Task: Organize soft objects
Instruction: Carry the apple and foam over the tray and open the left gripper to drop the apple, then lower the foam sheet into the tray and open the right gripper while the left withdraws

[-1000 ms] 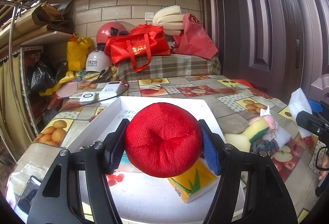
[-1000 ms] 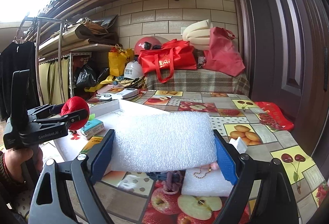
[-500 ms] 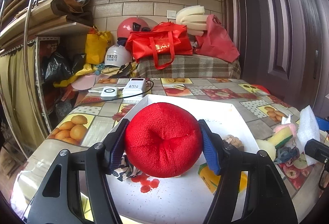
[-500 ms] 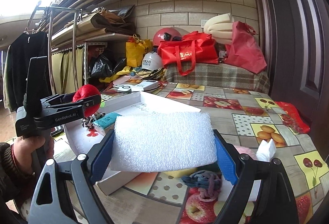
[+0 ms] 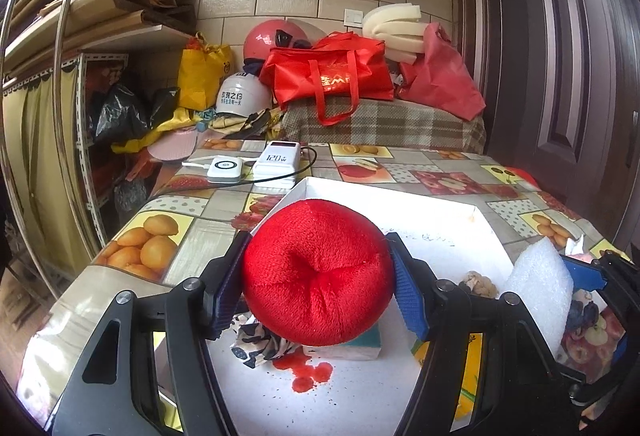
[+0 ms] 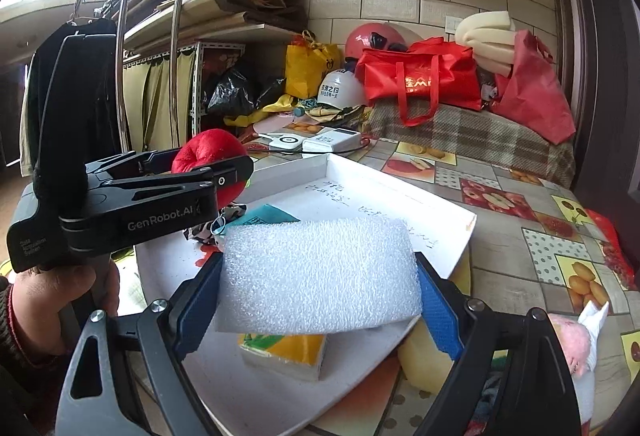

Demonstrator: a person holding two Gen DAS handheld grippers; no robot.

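Red plush ball (image 5: pixel 318 272) sits squarely between the blue pads (image 5: pixel 406 294) of the left gripper (image 5: pixel 316 282), both pads pressed into its sides: grasped, held above the near part of the white tray (image 5: pixel 420 204). White foam sheet (image 6: pixel 320 276) spans the right gripper (image 6: pixel 318 302) pad to pad, clamped at both short edges, above the tray's near edge. In the tray: teal packet (image 6: pixel 266 216), yellow tissue pack (image 6: pixel 286 354), patterned cloth (image 5: pixel 258 346). Yellow sponge (image 6: pixel 424 360) lies just beside the tray, outside it.
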